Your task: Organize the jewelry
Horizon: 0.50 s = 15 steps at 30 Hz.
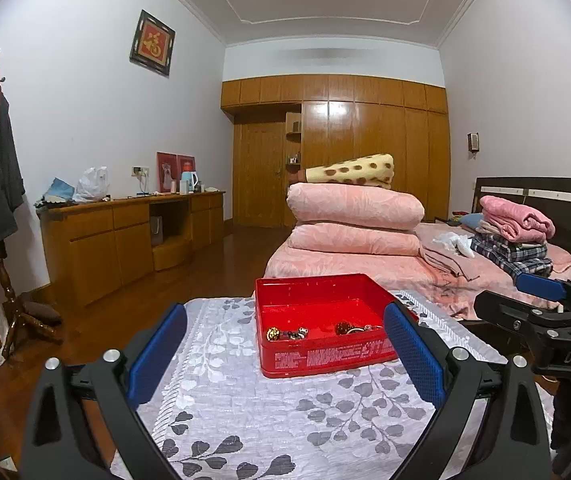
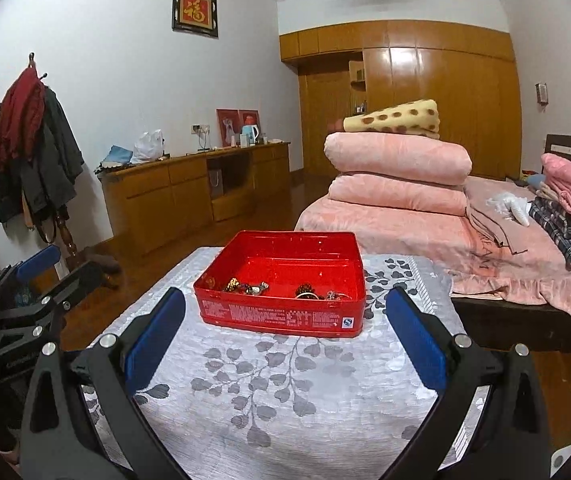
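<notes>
A red open tin box point(image 1: 327, 354) stands on a table with a grey leaf-pattern cloth point(image 1: 269, 420). Several jewelry pieces point(image 1: 287, 334) lie inside it along the near wall, among them a gold bead item and a dark beaded one point(image 1: 343, 327). My left gripper point(image 1: 285, 356) is open and empty, held just in front of the box. The box also shows in the right wrist view point(image 2: 281, 314), with the jewelry point(image 2: 245, 287) inside. My right gripper point(image 2: 285, 338) is open and empty, short of the box. Each gripper appears at the edge of the other's view.
A bed point(image 1: 365, 264) with folded pink quilts stands right behind the table. A wooden sideboard point(image 1: 125, 236) lines the left wall, and a coat stand point(image 2: 33, 152) stands on the left. A wooden wardrobe point(image 1: 365, 152) fills the back wall.
</notes>
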### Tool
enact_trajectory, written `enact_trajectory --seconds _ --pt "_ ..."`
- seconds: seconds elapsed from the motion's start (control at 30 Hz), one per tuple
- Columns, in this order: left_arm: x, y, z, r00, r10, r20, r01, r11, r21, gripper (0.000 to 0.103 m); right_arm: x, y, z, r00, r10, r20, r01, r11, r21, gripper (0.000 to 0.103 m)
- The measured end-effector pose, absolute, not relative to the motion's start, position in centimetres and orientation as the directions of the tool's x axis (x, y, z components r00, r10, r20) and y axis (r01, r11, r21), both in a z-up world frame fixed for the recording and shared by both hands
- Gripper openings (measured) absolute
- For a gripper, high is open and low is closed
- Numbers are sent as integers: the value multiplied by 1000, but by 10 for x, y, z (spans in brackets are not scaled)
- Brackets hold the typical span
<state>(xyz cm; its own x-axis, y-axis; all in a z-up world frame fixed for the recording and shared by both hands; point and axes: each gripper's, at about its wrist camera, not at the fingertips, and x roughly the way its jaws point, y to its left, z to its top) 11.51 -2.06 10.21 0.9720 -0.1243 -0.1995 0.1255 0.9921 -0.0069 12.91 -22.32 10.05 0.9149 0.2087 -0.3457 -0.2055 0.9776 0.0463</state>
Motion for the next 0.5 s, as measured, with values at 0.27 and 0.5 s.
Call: enact_trajectory --seconds 0.27,0.5 --pt "109 -20 107 976 -125 -176 127 992 -4 97 124 -223 104 925 204 -321 -203 979 37 97" --pt "106 -20 108 977 -126 -170 127 992 -2 97 122 -223 105 927 203 -315 -202 979 35 97"
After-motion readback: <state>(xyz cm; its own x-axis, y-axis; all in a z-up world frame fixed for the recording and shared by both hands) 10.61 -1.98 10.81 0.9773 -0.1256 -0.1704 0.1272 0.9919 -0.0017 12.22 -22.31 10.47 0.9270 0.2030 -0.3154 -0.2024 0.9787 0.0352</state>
